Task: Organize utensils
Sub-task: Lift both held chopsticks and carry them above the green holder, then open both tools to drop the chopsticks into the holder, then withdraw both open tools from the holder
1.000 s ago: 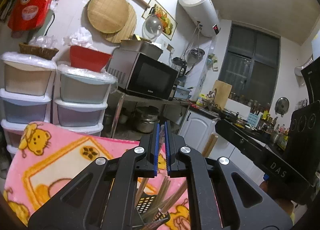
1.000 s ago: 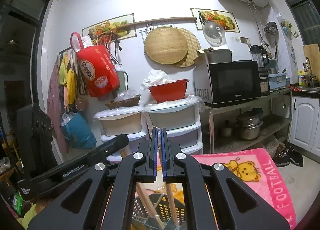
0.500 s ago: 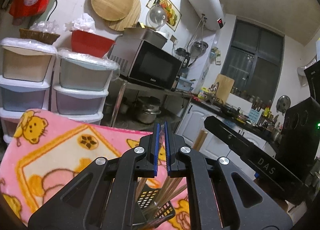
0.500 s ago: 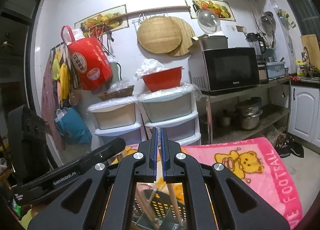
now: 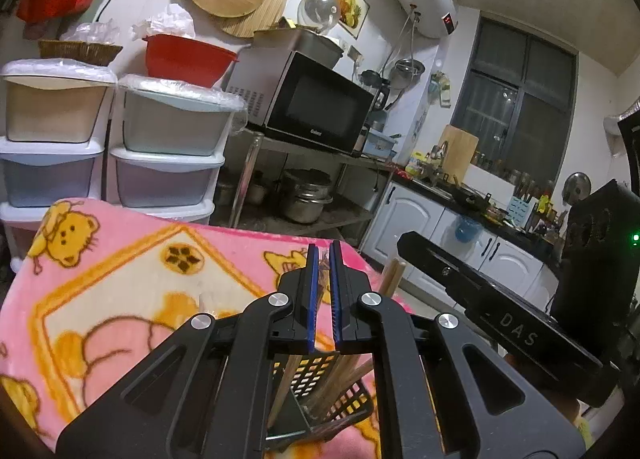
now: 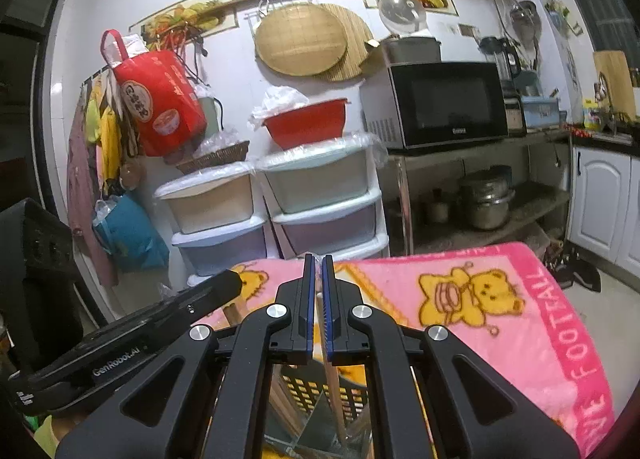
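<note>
Chopsticks (image 6: 333,391) are standing in the basket (image 6: 316,391) below both grippers' fingers; right gripper (image 6: 317,299) is clamping one, left gripper (image 5: 324,291) is staying closed.

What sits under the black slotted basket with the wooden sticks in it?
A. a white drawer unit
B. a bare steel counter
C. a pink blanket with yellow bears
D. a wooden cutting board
C: in both wrist views the black basket, with wooden chopsticks standing in it, rests on the pink blanket printed with yellow bears.
</note>
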